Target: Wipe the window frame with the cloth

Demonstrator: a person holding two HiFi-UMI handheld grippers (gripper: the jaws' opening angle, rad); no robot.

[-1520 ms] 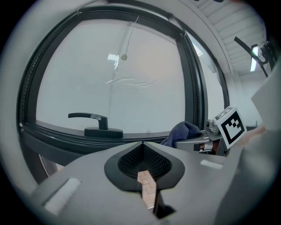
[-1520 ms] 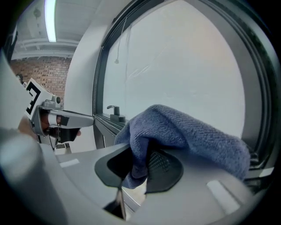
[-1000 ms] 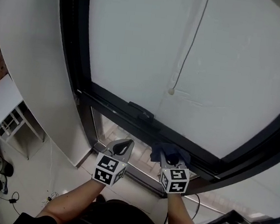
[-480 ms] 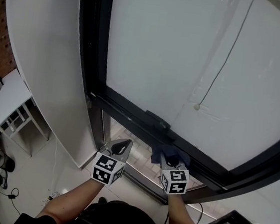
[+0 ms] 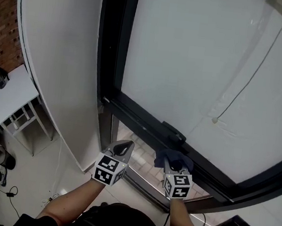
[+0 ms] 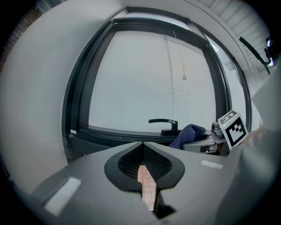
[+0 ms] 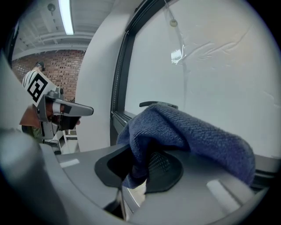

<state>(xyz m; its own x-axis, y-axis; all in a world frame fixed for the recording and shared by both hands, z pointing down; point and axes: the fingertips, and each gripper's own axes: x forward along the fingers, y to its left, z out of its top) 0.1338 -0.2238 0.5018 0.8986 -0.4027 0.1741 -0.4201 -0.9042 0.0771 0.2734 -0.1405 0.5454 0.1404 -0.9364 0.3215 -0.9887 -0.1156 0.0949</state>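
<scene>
Since a second ago the window sits further right in the head view. The black handle (image 5: 175, 133) and the cord knob (image 5: 214, 121) have both slid right and down. The left upright of the window frame (image 5: 111, 40) now runs up near the middle, and more of the white wall panel (image 5: 60, 65) shows. Both grippers hold much the same spot low in the view.

- Left gripper (image 5: 121, 145): jaws closed tip to tip, nothing between them, held off the frame below its lower rail.
- Right gripper (image 5: 174, 165): jaws clamped on the dark blue cloth (image 5: 166, 153), which bunches over the tips.
- The cloth sits just below the handle, at the frame's bottom rail. Whether it touches the rail cannot be told.

Print in sight: black-and-white square markers on the left cube (image 5: 108, 168) and the right cube (image 5: 177, 185).
</scene>
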